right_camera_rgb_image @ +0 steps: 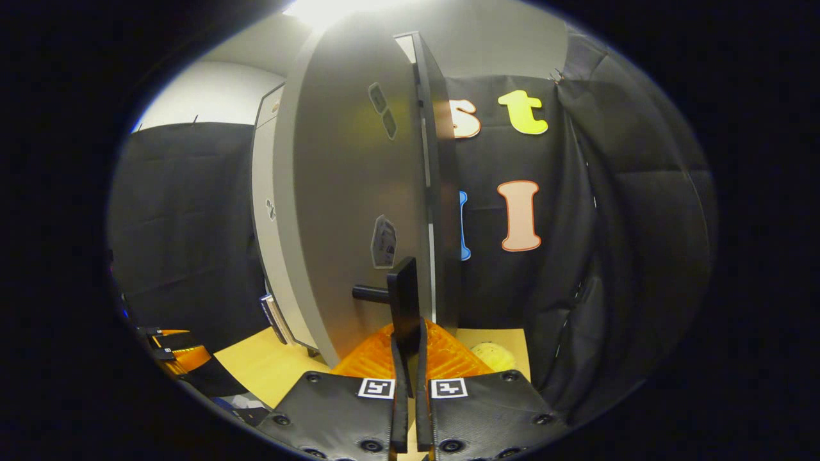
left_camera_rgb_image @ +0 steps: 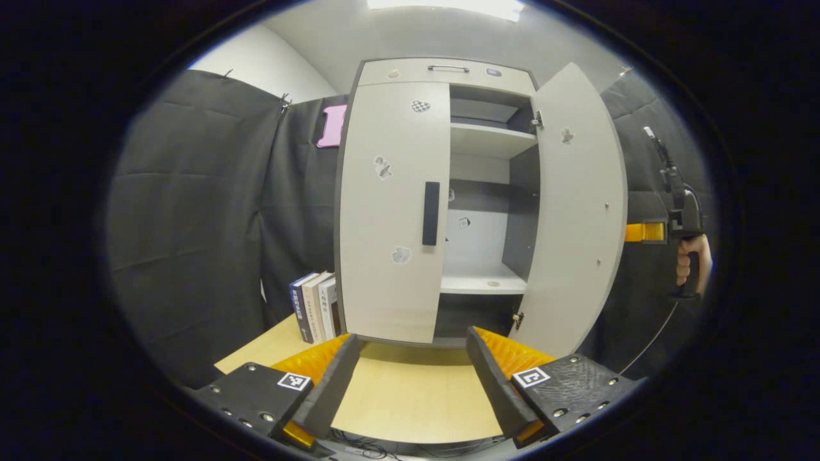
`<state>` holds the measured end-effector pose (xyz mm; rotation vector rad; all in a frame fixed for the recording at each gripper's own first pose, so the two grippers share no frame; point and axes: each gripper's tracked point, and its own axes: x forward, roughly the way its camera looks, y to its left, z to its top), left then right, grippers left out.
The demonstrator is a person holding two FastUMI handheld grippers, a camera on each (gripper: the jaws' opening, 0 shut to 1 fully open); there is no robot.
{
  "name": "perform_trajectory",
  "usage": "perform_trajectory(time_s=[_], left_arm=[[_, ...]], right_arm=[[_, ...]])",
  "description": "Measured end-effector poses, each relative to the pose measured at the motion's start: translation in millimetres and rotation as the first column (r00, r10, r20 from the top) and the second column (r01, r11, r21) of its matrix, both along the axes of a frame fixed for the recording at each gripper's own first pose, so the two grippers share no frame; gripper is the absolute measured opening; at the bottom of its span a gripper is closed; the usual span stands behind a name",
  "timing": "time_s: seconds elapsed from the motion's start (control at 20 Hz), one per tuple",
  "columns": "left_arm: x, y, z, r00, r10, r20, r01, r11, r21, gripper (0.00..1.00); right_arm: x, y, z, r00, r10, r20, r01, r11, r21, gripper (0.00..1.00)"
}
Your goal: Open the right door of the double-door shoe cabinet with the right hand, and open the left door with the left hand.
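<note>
In the left gripper view, the shoe cabinet point(left_camera_rgb_image: 448, 205) is seen standing on the desk point(left_camera_rgb_image: 410, 397), straight ahead of the left tongs point(left_camera_rgb_image: 410, 384), whose fingers are spread wide apart with nothing held between them. The cabinet's left door point(left_camera_rgb_image: 391, 211) is seen closed, while its right door point(left_camera_rgb_image: 576, 211) is swung well open, so that bare shelves are exposed behind it. The left door's handle point(left_camera_rgb_image: 431, 213) is set as a dark upright bar at that door's inner edge, beside the open gap; its long axis runs vertically. A few books point(left_camera_rgb_image: 315, 307) are stood on the desk against the cabinet's left side. Beyond the open door's outer edge, the right tongs point(left_camera_rgb_image: 644, 232) are seen held by a hand point(left_camera_rgb_image: 692, 259). In the right gripper view, the right door point(right_camera_rgb_image: 359, 192) is met nearly edge-on, and its handle point(right_camera_rgb_image: 403, 301) is clamped between the fingers of the right tongs point(right_camera_rgb_image: 407, 371), which are closed on the upright bar. It is judged that the right door's step is largely done and that the left door remains to be opened; the left tongs are the nearer pair to its handle, which lies ahead of and above them, so an advance with the fingers brought either side of the vertical bar would be called for.
</note>
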<state>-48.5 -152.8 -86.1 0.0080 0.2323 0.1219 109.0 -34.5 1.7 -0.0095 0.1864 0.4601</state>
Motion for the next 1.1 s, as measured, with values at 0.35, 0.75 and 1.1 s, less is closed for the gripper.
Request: perform_trajectory(time_s=[0.35,0.75,1.1], left_arm=[[6,59,1,1.0,-0.012,-0.005,0.012,1.0,-0.009,1.0],[24,121,1,0.998,-0.056,0.0,0.056,0.998,-0.015,1.0],[59,168,10,0.992,-0.116,0.045,0.117,0.993,-0.004,1.0]], right_arm=[[-5,-10,-3,0.987,-0.159,0.005,0.159,0.987,-0.031,0.06],[-46,-14,-35,0.966,-0.246,-0.079,0.244,0.969,-0.035,0.02],[-70,-22,-39,0.93,-0.368,-0.002,0.364,0.92,-0.141,0.06]])
